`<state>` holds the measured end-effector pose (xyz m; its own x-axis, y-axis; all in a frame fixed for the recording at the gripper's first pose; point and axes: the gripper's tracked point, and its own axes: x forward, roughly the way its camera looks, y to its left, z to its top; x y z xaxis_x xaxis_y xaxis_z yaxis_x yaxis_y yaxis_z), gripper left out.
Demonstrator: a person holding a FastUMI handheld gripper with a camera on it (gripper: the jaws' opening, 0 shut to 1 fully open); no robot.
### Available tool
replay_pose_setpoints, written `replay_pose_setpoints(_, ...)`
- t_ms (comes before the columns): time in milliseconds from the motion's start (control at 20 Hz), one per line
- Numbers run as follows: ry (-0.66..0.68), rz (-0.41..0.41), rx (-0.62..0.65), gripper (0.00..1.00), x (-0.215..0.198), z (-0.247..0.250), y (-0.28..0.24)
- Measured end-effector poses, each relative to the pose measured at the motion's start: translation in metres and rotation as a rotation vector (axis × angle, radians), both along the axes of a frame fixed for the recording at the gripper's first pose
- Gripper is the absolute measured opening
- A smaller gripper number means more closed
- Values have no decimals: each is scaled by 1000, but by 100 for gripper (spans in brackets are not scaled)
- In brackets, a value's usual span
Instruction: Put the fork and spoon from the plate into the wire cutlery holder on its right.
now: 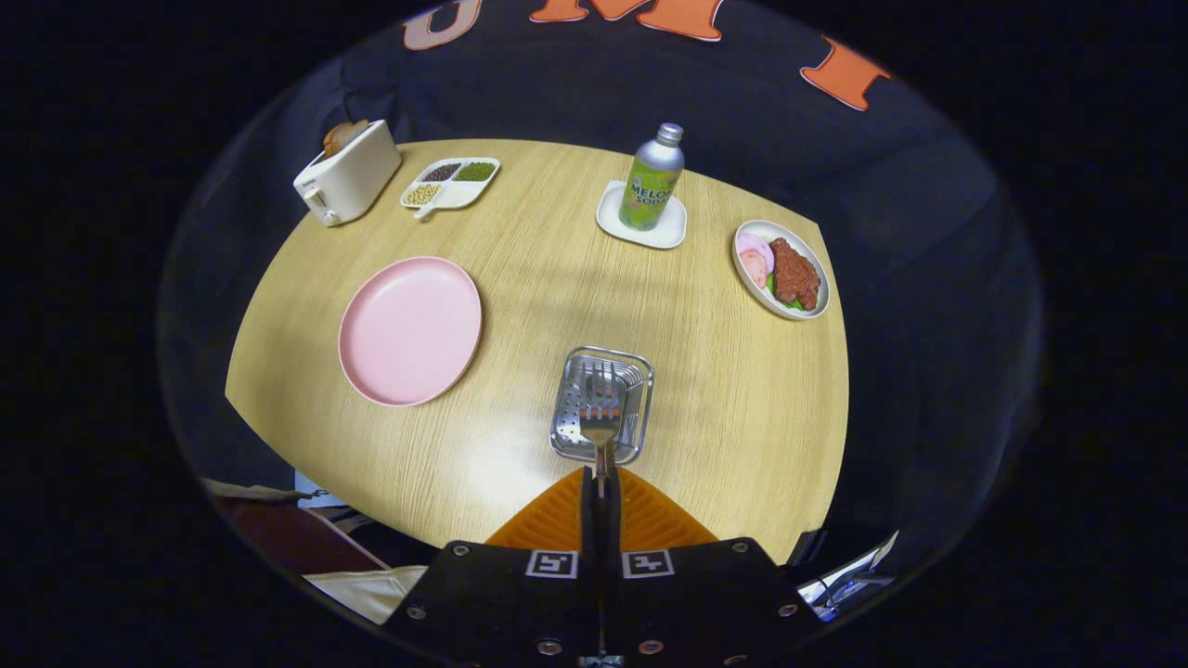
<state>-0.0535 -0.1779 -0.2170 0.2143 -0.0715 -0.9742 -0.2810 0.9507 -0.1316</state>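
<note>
My gripper [600, 482] is shut on the handle of a metal fork [601, 422], whose tines point forward, over the mouth of the wire cutlery holder [640, 371]. The holder stands just ahead of the fingers on the wooden table; more metal shows inside it, under the fork, and I cannot tell what it is. The pink plate [410, 330] lies to the holder's left with nothing on it.
A white toaster [348, 173] and a divided dish of beans [450, 182] sit at the far left. A green soda bottle [652, 178] stands on a white coaster [643, 225] beyond the holder. A plate of food [780, 269] lies far right. The table's near edge [390, 529] runs close to the fingers.
</note>
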Motion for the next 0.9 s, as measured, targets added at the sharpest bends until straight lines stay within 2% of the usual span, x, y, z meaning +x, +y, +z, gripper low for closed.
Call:
replay_pose_setpoints(500,210,72,-28,3,9,-29,4)
replay_pose_setpoints(900,308,123,-76,3,20,-55,3)
